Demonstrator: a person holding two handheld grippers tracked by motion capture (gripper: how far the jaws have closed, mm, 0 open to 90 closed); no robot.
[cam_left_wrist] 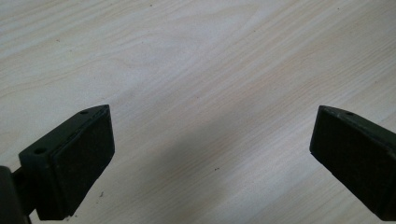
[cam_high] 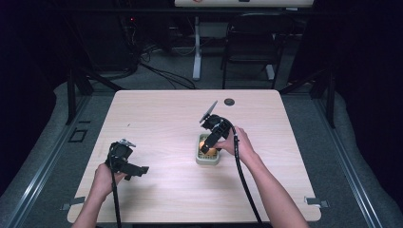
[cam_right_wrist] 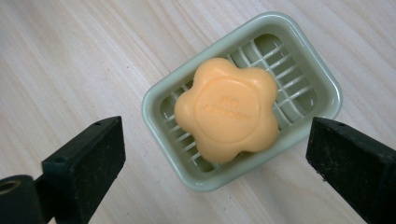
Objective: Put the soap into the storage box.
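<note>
A pale wooden table (cam_high: 157, 118) holds a green soap dish (cam_right_wrist: 308, 70), long axis running away from the person. Inside lies an orange flower-shaped soap (cam_right_wrist: 227, 108). The right gripper (cam_right_wrist: 215, 158) hovers above, jaws spread; the left gripper (cam_left_wrist: 210, 149) is spread too.

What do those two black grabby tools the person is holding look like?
Each hand-held gripper is black, the left hand-held gripper and the right hand-held gripper. Both have two blocky flat-padded fingers and trail a black cable. The person's forearms are bare, with no sleeves.
</note>
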